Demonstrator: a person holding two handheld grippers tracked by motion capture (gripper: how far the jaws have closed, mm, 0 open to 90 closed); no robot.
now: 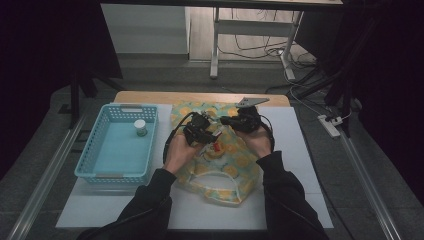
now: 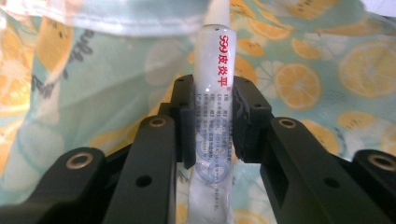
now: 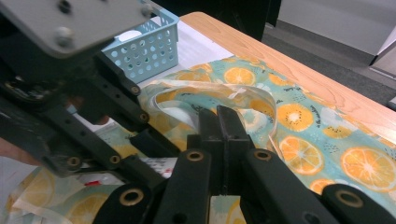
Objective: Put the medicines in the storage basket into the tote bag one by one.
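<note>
A white tube with red lettering (image 2: 212, 56) stands upright between the jaws of my left gripper (image 2: 212, 100), which is shut on it. In the high view the left gripper (image 1: 209, 136) hovers over the middle of an orange-print fabric bag (image 1: 230, 170). My right gripper (image 1: 235, 121) is just to its right, over the bag's far part. Its jaws (image 3: 223, 119) are pressed together at the bag's pale rim (image 3: 261, 100), which is lifted off the table. The left gripper (image 3: 93, 121) looms close at the left of the right gripper view.
A light blue basket (image 1: 95, 150) sits left of the bag with a small lidded jar (image 1: 141, 128) inside at its far end. Everything rests on a white mat (image 1: 300, 165) over a wooden table (image 1: 150, 97). Cables and a power strip (image 1: 330, 125) lie on the floor beyond.
</note>
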